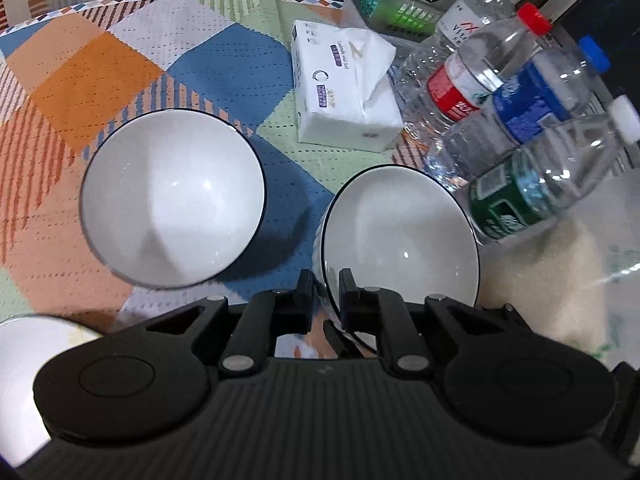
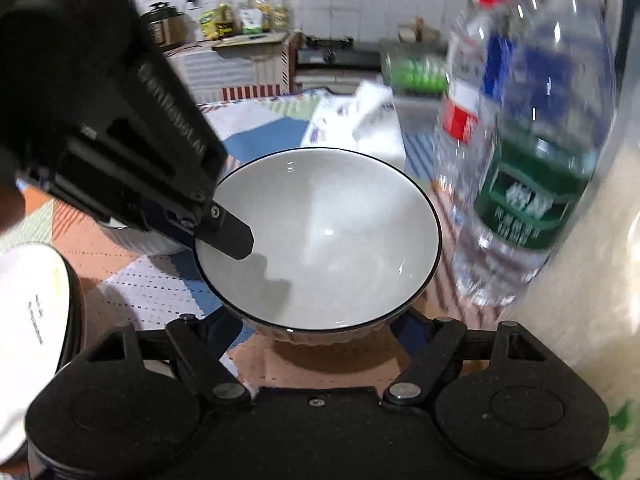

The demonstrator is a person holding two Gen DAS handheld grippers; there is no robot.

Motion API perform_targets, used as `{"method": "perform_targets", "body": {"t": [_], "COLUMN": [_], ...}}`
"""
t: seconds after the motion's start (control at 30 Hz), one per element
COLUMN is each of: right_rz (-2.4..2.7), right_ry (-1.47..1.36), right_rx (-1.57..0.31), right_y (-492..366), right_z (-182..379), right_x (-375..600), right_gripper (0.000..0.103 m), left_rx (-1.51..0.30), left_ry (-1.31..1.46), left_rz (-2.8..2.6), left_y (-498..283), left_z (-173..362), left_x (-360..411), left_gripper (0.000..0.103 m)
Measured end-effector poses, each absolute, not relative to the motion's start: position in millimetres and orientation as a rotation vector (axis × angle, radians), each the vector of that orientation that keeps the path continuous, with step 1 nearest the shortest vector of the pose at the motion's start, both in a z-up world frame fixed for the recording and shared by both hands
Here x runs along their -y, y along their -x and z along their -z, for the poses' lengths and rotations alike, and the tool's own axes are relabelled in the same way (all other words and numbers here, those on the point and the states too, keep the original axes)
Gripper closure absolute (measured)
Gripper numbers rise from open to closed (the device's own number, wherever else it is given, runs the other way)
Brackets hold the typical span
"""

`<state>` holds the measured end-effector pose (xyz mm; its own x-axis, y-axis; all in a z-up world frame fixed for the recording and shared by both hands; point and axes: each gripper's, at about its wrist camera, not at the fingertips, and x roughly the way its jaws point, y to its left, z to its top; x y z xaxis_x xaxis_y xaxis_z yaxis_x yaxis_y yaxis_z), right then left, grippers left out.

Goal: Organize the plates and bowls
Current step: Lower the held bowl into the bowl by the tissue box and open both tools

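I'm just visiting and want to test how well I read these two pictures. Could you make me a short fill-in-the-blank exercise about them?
1. The left gripper has its fingers closed on the ___ of a white bowl.
2. A second bowl sits on the ___ tablecloth.
3. The nearest water bottle has a ___ label.

Missing words: rim; checkered; green

Bowl (image 2: 320, 240) centre, white inside, dark rim, on checkered cloth (image 2: 160, 292). Left claw (image 2: 228, 236) from upper left, one finger inside bowl rim, clamped on it. Right claw's own fingers hidden under bowl, spread wide. Bottles (image 2: 520, 160) right, blurred. Tissue pack (image 2: 356, 120) behind bowl. Plate (image 2: 32, 312) at left edge.
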<state>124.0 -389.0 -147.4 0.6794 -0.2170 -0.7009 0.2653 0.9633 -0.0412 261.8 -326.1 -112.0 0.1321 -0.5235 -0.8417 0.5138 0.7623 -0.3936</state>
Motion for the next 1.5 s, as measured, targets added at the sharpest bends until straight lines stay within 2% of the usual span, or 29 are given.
{"method": "perform_targets", "body": {"t": [0.6, 0.97, 1.5], "right_rz": [0.121, 0.097, 0.077], "right_ry": [-0.026, -0.012, 0.0], "right_rx": [-0.653, -0.679, -0.746], "right_y": [-38.4, -17.3, -11.7], "right_z": [96.9, 112.8, 123.3], "right_x": [334.6, 313.0, 306.1], "right_gripper": [0.017, 0.018, 0.017], "left_rx": [-1.155, -1.281, -1.274], "left_ry": [-0.1, -0.09, -0.229], "left_rz": [0.802, 0.754, 0.678], "left_y": [-186.6, -173.7, -162.1], "left_z": [44.4, 75.3, 97.7], "left_x": [261.1, 241.9, 257.6], "left_gripper": [0.091, 0.091, 0.091]}}
